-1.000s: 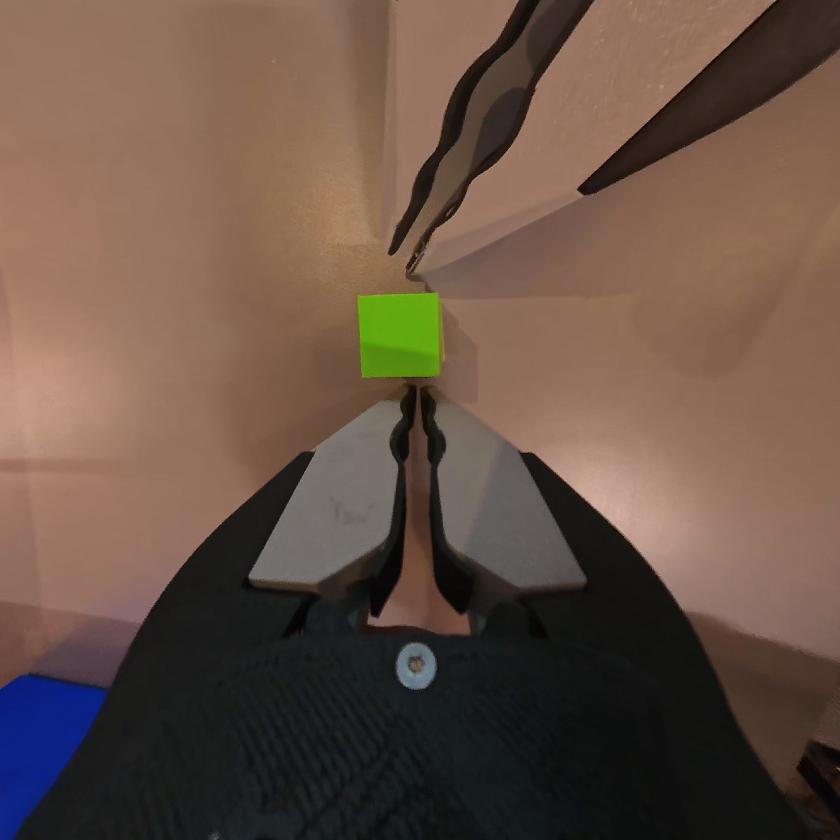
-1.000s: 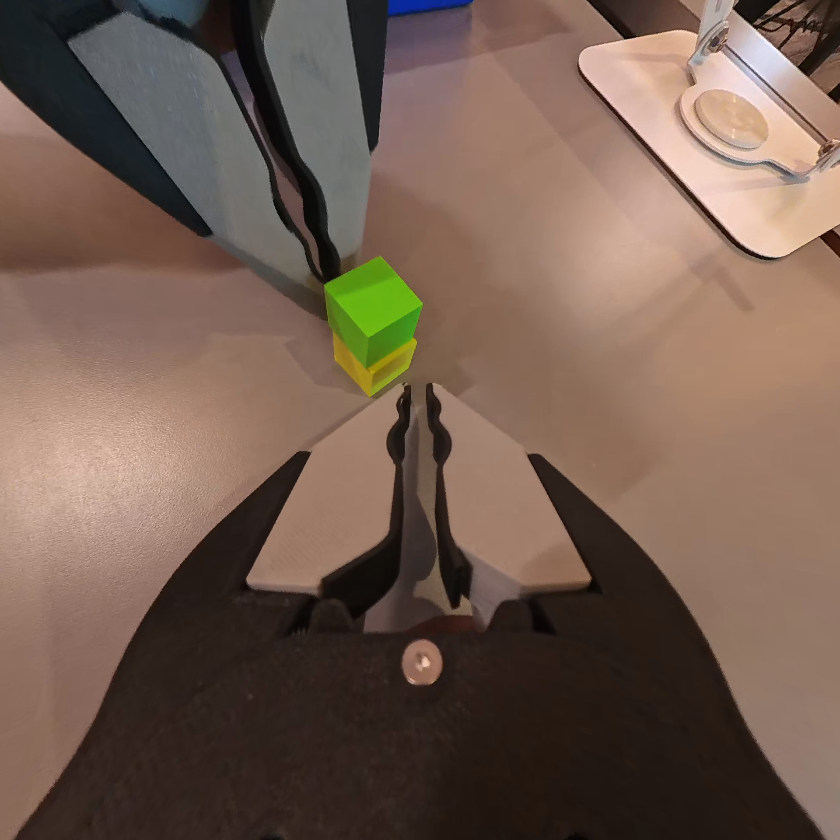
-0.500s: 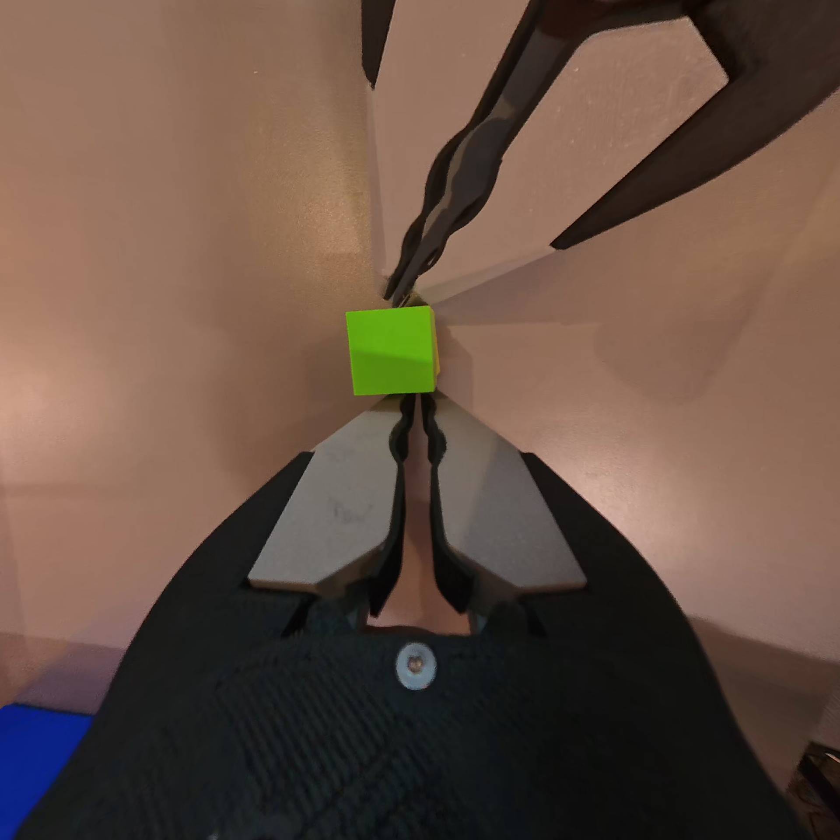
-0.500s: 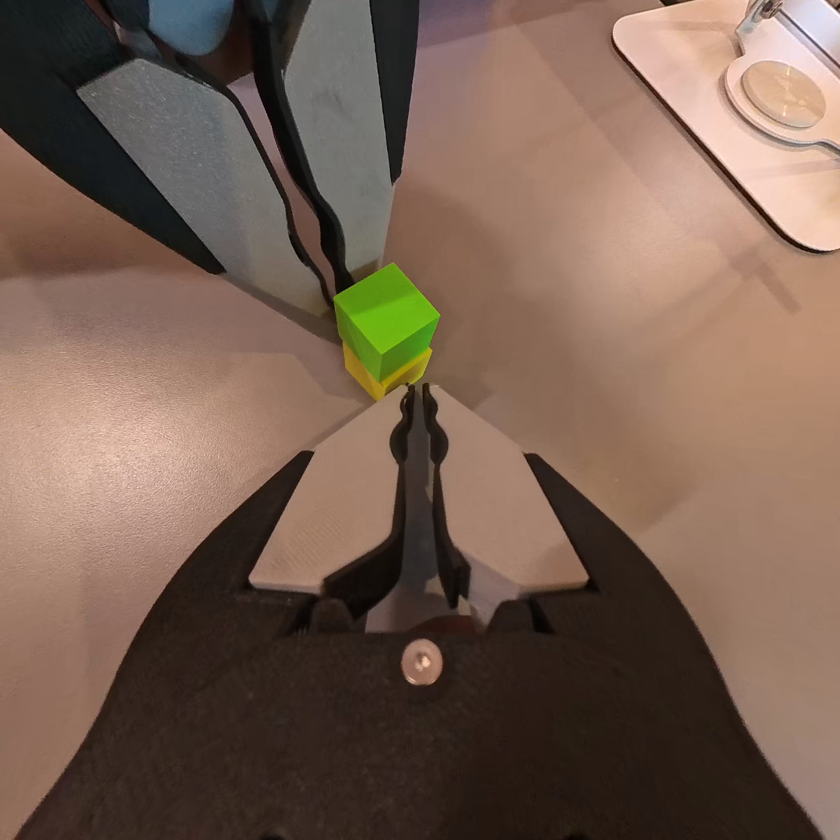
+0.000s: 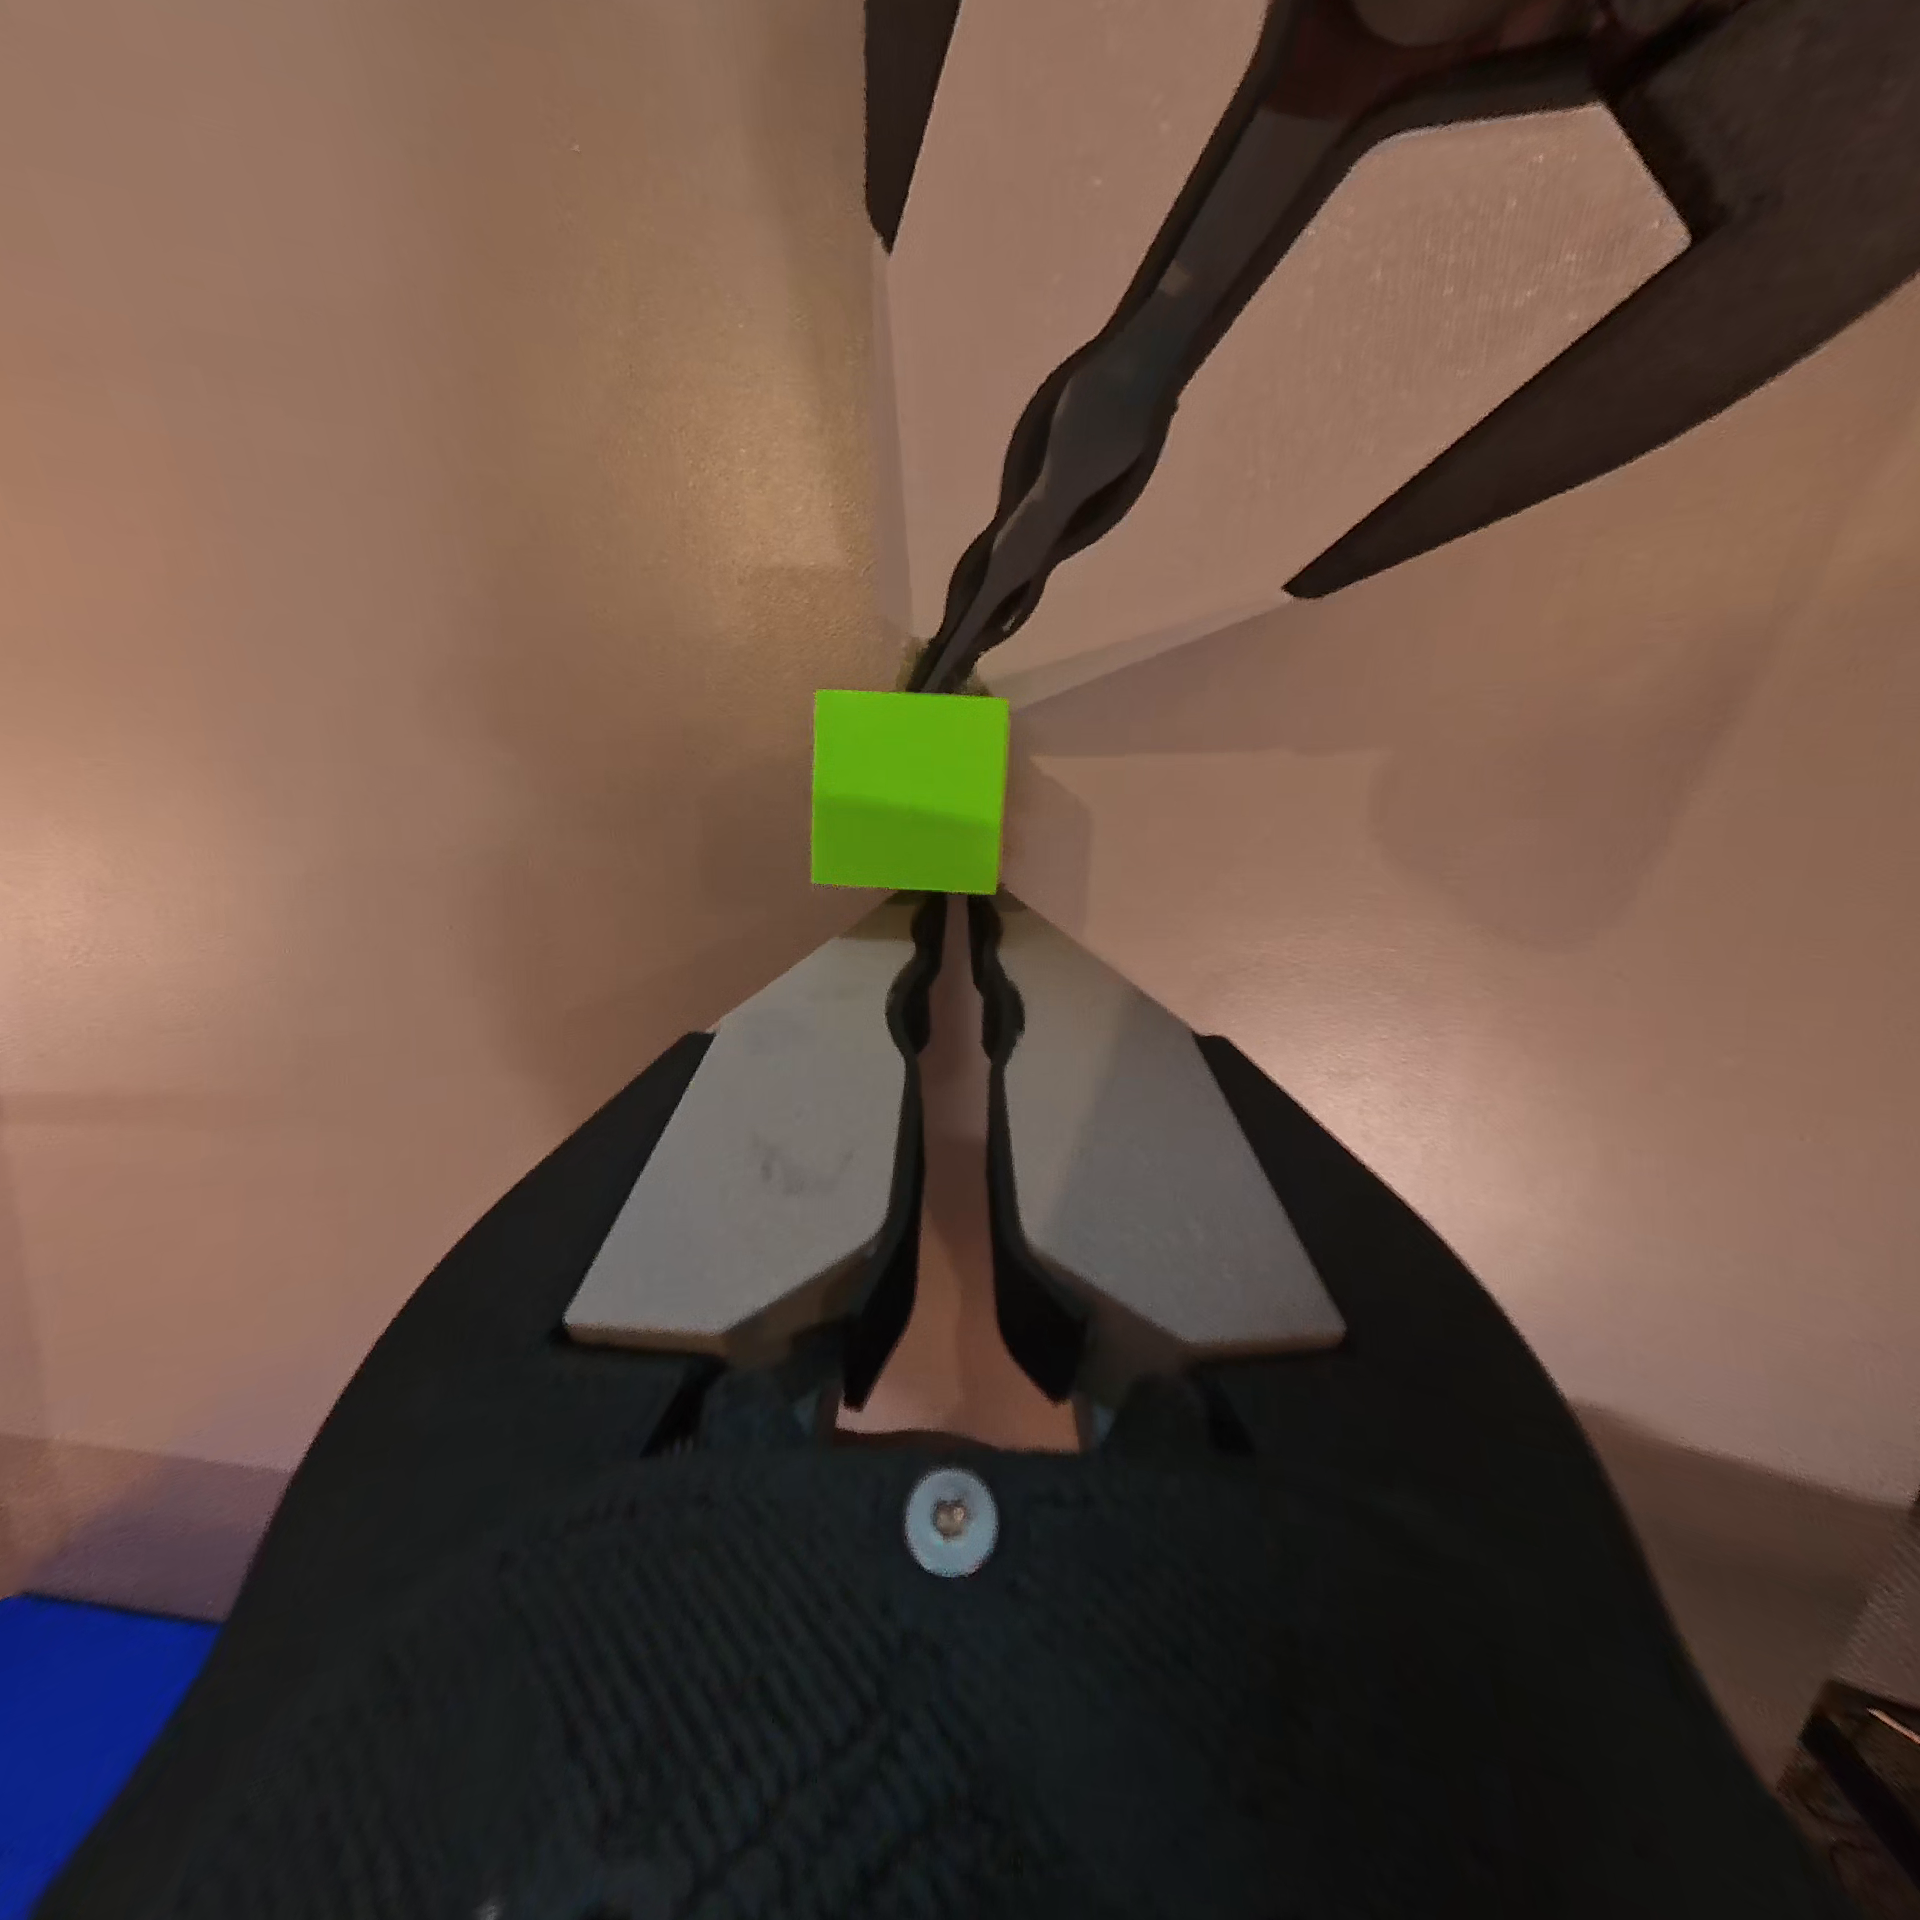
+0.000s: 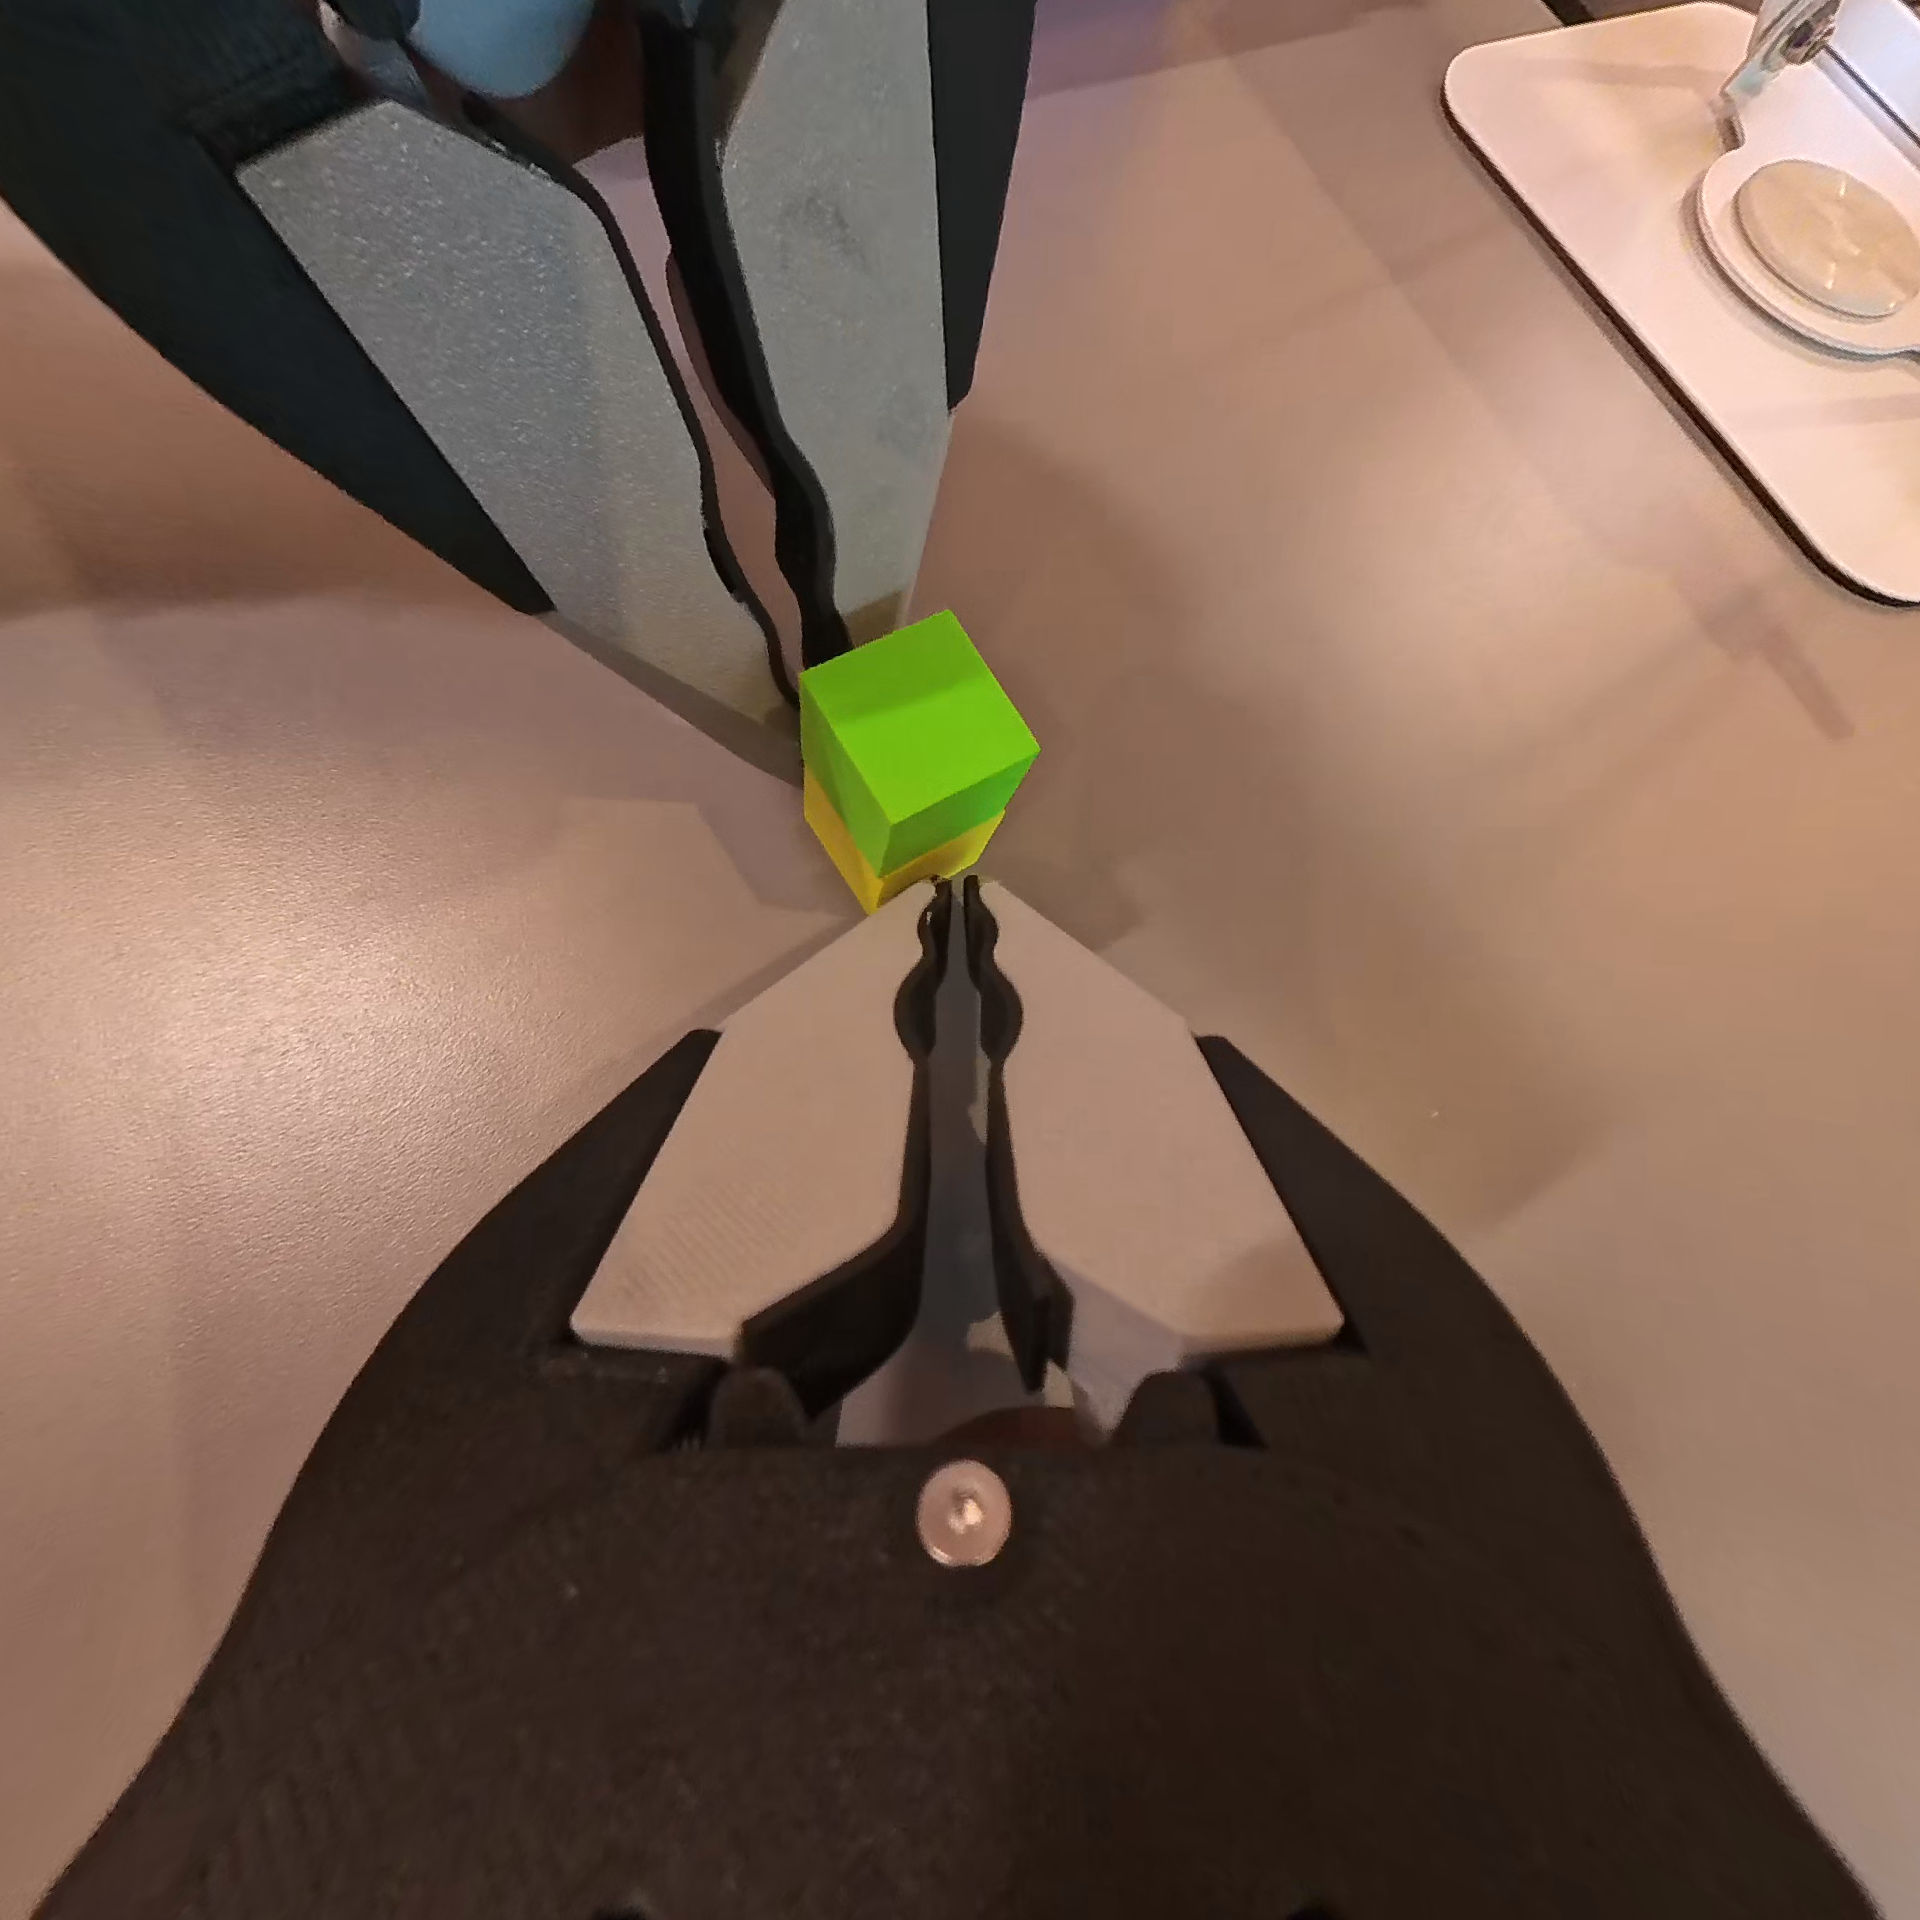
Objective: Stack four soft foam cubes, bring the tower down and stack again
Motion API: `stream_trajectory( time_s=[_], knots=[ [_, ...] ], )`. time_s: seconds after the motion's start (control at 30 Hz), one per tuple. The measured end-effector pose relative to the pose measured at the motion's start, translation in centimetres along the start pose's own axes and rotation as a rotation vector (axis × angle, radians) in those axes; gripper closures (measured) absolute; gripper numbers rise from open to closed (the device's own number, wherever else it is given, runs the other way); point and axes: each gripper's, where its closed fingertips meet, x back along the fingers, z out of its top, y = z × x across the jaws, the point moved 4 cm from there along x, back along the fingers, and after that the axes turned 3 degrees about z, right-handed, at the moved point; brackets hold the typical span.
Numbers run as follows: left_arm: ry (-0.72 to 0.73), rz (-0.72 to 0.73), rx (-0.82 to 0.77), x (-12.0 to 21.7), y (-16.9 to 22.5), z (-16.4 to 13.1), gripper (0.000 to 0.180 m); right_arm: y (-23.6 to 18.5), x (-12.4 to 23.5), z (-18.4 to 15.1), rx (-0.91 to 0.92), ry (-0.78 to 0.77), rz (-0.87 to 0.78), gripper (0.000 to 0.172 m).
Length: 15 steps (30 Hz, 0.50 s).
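Only two soft foam cubes show up here: one bright green foam cube (image 6: 914,743) sitting squarely on one yellow foam cube (image 6: 883,878), on the grey-brown matte tabletop (image 6: 1351,831). The left gripper (image 6: 800,665) and right gripper (image 6: 954,891) are both closed on nothing, tips at the little stack from opposite sides. There's also one white flat stand base (image 6: 1621,312) and one blue patch (image 5: 83,1704); no readable writing anywhere.
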Motion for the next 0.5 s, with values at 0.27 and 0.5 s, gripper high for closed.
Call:
stream_trajectory(
  time_s=[0.27,0.5],
  knots=[
    [-0.015,0.001,0.000,-0.12,0.19,-0.36,0.174,-0.31,0.10,0.04,0.004,0.001,0.011,0.171],
    [-0.020,0.008,0.007,0.02,0.01,-0.59,0.170,-0.21,0.29,0.08,0.003,0.005,0.006,0.168]
  ],
)
